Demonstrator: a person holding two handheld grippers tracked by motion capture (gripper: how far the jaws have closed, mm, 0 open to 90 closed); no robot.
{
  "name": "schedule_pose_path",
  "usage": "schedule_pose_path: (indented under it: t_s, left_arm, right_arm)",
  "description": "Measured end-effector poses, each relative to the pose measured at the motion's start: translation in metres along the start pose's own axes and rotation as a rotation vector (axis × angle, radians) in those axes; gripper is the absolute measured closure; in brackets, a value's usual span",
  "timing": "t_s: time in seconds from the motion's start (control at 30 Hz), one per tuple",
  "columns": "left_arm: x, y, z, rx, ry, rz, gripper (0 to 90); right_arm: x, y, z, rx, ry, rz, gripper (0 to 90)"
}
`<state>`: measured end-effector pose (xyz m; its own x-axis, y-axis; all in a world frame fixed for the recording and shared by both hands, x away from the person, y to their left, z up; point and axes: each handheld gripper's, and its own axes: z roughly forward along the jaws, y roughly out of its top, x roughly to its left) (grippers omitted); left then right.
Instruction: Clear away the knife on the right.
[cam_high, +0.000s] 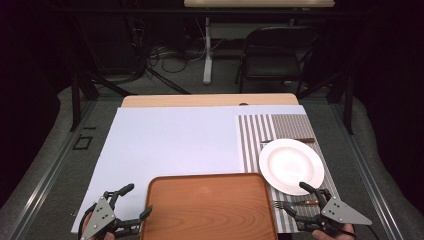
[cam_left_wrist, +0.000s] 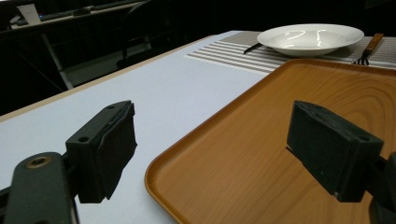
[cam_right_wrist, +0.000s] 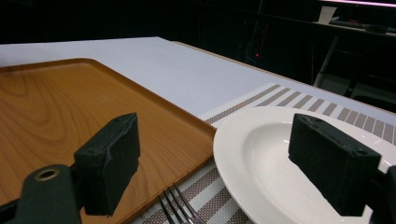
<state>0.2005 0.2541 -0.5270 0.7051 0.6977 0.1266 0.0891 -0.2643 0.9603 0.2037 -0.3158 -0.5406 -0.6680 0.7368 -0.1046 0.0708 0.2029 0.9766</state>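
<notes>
The left tool (cam_high: 134, 202) sits low at the person's near left, jaws spread wide and empty. The right tool (cam_high: 299, 198) sits at the near right, likewise wide and empty.

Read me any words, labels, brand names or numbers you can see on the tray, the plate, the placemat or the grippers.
None to read: the wooden tray shows only wood grain, the white plate is plain, the placemat has only stripes, and the fork is too small to tell.
Left gripper and right gripper: grey plates show holes only, no lettering.
</notes>
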Motion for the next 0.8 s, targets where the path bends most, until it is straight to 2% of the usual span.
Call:
schedule_pose_path:
  t_s: [0.3, 0.4, 0.47, 0.57, 0.6, 0.63, 0.7, 0.8]
  left_arm:
    - [0.000, 0.000, -0.001, -0.004, 0.003, -0.006, 15.6]
    - [0.000, 0.000, -0.001, -0.004, 0.002, -0.007, 15.5]
    - [-0.001, 0.000, -0.001, -0.004, 0.002, -0.008, 15.6]
    - [0.000, 0.000, 0.000, 0.003, 0.003, -0.004, 15.5]
    - [0.000, 0.000, 0.000, 0.003, 0.003, -0.004, 15.6]
    - [0.000, 0.000, -0.001, 0.005, 0.004, -0.004, 15.5]
    - [0.000, 0.000, -0.001, 0.003, 0.004, -0.006, 15.5]
    - [0.000, 0.000, -0.001, 0.005, 0.002, -0.005, 15.5]
  right_arm:
    - [-0.002, 0.000, 0.000, 0.055, -0.011, -0.007, 14.6]
    - [-0.002, 0.000, 0.001, 0.075, 0.037, 0.007, 14.3]
    - [-0.003, 0.002, 0.002, 0.094, 0.075, -0.005, 14.5]
    - [-0.004, 0.005, 0.003, 0.153, 0.106, -0.025, 15.9]
    - [-0.004, 0.005, 0.003, 0.153, 0.106, -0.025, 15.9]
    - [-0.006, 0.007, 0.003, 0.178, 0.131, -0.018, 20.1]
    - [-0.009, 0.011, 0.003, 0.205, 0.155, -0.015, 20.2]
    - [-0.013, 0.018, 0.000, 0.243, 0.183, -0.050, 21.1]
